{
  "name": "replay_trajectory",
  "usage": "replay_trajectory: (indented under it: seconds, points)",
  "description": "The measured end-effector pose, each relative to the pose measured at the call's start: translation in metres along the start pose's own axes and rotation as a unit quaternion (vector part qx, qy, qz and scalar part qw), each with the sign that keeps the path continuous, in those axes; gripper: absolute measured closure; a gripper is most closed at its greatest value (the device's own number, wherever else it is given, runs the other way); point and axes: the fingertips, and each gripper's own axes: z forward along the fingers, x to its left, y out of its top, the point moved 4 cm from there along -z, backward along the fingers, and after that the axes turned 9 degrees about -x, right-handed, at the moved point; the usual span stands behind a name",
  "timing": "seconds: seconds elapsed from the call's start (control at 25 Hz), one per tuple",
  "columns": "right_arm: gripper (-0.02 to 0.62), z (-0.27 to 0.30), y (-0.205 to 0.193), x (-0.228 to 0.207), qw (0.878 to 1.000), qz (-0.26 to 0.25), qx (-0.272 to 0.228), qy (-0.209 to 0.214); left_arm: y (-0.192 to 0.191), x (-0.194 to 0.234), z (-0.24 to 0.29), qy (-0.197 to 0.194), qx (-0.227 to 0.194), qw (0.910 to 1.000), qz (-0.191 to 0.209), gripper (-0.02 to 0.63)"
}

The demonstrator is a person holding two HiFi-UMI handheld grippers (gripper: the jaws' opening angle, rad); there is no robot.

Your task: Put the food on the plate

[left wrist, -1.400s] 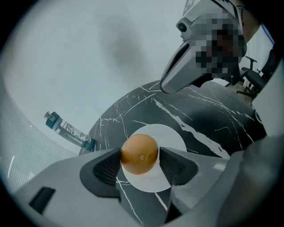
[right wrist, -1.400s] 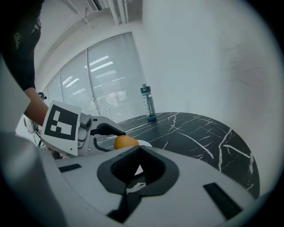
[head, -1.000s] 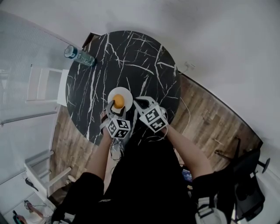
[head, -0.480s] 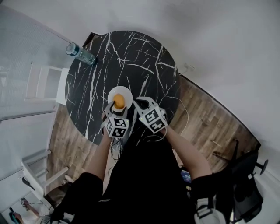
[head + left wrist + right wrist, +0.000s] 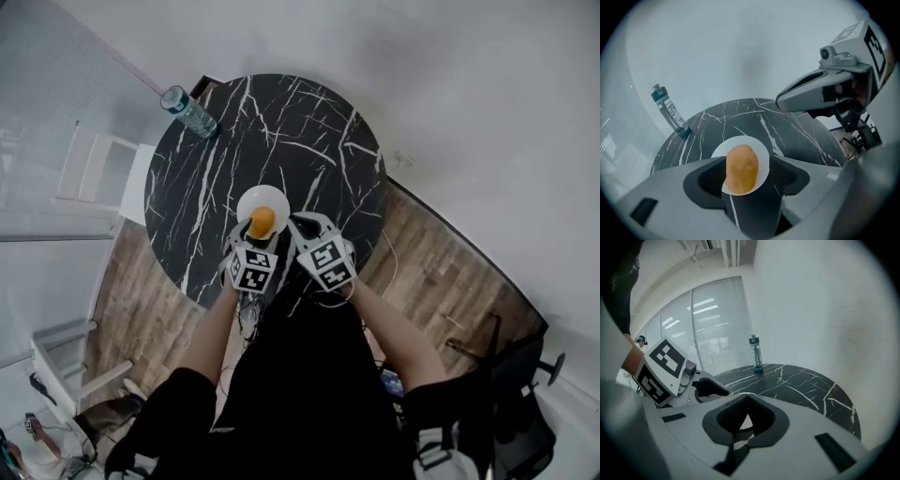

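An orange-brown potato (image 5: 262,222) lies at the near side of a small white plate (image 5: 265,197) on the black marble table (image 5: 281,131). My left gripper (image 5: 258,234) straddles it with jaws apart. In the left gripper view the potato (image 5: 741,168) rests against the left pad, and white plate (image 5: 763,157) shows between it and the right pad. My right gripper (image 5: 298,221) is shut and empty, just right of the plate over the table's near part. Its closed tip (image 5: 780,101) shows in the left gripper view.
A clear water bottle with a teal cap (image 5: 190,112) stands at the table's far left edge, also seen as the bottle (image 5: 755,355) in the right gripper view. Wooden floor (image 5: 441,272) surrounds the round table. A white chair (image 5: 103,173) stands to the left.
The left gripper has rolled a little around the potato, and the potato now sits nearer the plate's near edge. The right gripper has drifted slightly and stays shut.
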Motion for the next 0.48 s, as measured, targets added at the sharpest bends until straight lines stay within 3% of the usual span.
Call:
replay_trajectory:
  seconds: [0.32,0.48]
  points:
    - [0.598,-0.016,0.042,0.032,0.999,-0.032,-0.029,-0.027,0.018,0.016,-0.059,0.030,-0.059,0.9943,-0.084,0.336]
    - [0.598,-0.035,0.090,0.060,0.994,-0.066,-0.081,-0.015,0.034,0.033,-0.114,0.066,-0.129,0.9813,-0.127,0.339]
